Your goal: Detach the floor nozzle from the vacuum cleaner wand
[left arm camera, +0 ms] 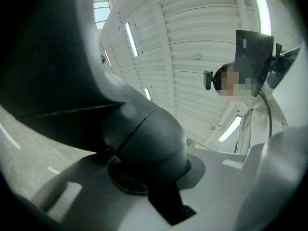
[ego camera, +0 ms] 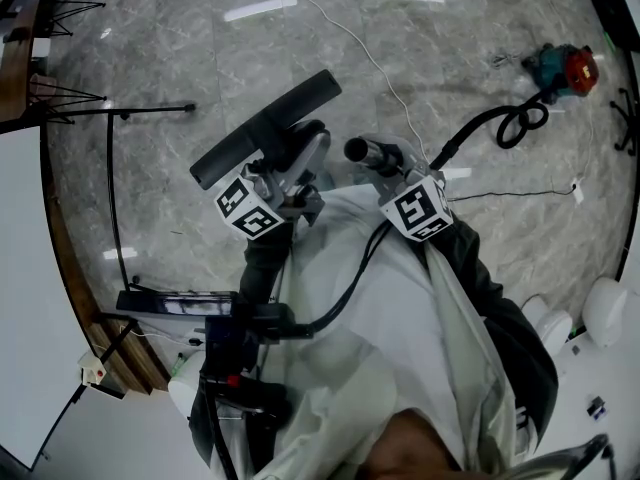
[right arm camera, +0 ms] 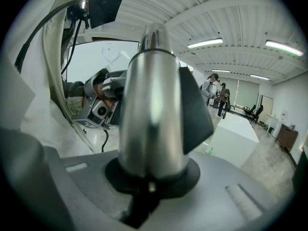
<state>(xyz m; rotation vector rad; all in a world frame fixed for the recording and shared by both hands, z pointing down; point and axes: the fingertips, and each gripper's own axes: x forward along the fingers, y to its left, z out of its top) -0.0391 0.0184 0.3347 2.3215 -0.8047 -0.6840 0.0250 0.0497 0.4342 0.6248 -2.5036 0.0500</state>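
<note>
The left hand-held gripper has its jaws drawn in on the rounded dark neck of the floor nozzle, which is held up in the air in front of the person, its long black head jutting out over the floor. The right hand-held gripper is clamped in the same way on the shiny metal tube of the wand. In the head view the wand's dark end sits just beside the nozzle's neck with what looks like a small gap between them, so the two parts seem already separated, though the join is too small to be sure of. The main risk lies on the left: the neck is smooth and domed, and the heavy head hangs off to one side of the grip, so it could swivel or slide out and drop. On the right, the hose trails to the vacuum cleaner far off on the floor – a tug there could twist the tube between the pads
</note>
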